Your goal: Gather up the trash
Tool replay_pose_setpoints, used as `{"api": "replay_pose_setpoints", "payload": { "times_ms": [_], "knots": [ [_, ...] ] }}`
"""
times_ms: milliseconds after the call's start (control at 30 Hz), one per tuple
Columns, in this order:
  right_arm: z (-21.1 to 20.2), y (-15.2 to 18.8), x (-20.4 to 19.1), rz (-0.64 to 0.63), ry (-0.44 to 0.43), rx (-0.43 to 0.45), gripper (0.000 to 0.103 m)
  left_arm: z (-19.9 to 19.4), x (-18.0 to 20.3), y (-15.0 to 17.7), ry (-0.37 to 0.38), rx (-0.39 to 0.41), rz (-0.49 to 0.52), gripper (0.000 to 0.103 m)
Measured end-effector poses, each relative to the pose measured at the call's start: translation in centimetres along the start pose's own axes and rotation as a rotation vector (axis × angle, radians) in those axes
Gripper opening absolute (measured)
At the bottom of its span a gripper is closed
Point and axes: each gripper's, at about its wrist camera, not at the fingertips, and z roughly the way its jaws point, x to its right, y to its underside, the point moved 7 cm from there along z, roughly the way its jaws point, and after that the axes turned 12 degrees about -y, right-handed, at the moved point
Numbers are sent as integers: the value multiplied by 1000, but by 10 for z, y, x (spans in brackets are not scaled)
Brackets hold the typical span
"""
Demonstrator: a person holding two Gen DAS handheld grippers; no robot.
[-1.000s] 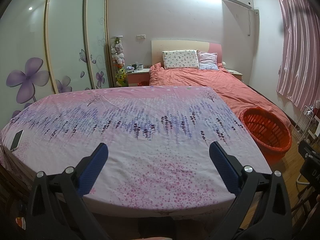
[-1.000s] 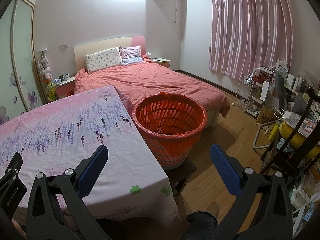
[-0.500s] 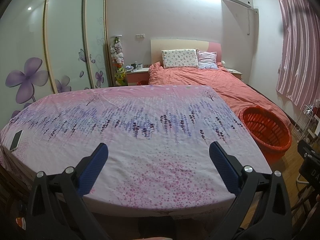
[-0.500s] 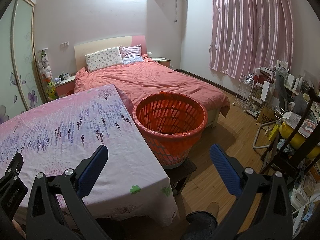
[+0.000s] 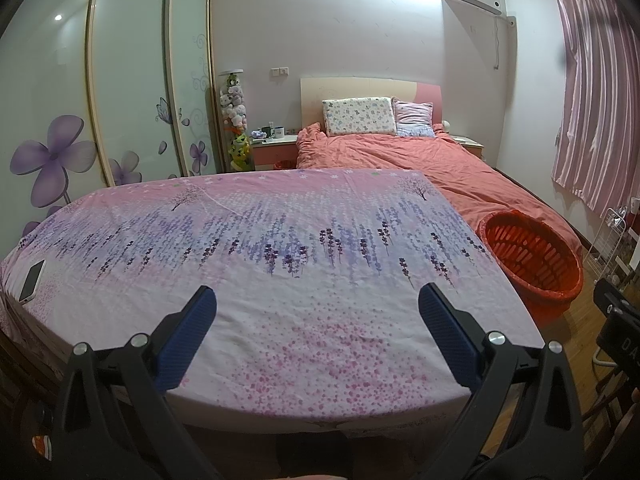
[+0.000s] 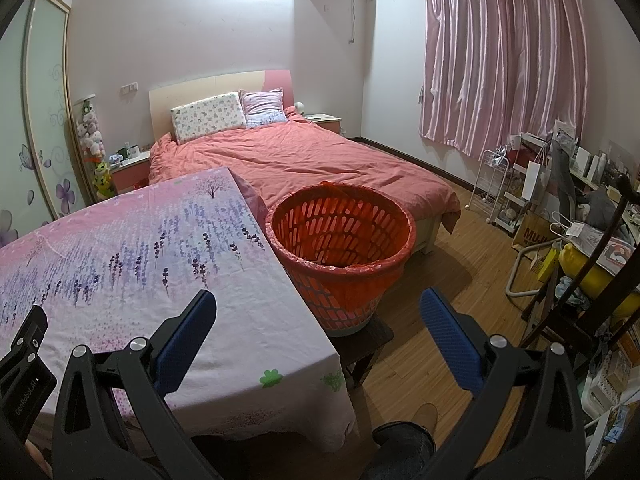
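Note:
An orange slotted basket [image 6: 340, 240] lined with an orange bag stands on a small dark stool beside the table's right edge; it also shows in the left wrist view [image 5: 532, 256]. The table [image 5: 280, 240] is covered by a pink and purple flowered cloth. My left gripper [image 5: 318, 304] is open and empty above the table's near edge. My right gripper [image 6: 318, 308] is open and empty, over the table's near right corner and in front of the basket. I see no loose trash on the cloth.
A phone [image 5: 32, 280] lies at the table's left edge. A bed with a salmon cover [image 6: 304, 164] stands behind. A cluttered desk, white rack and chair [image 6: 580, 240] fill the right side. Wood floor [image 6: 440, 300] lies between basket and desk.
Both views shift only slightly; the left one drifts a little. Both grippers stay open and empty.

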Motion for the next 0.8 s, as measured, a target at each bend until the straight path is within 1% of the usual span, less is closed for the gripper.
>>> {"api": "replay_pose_setpoints", "payload": {
  "times_ms": [800],
  "knots": [
    [1,1,0,0,0,-4,101,3,0,4,4,-6,5,99]
  ]
}}
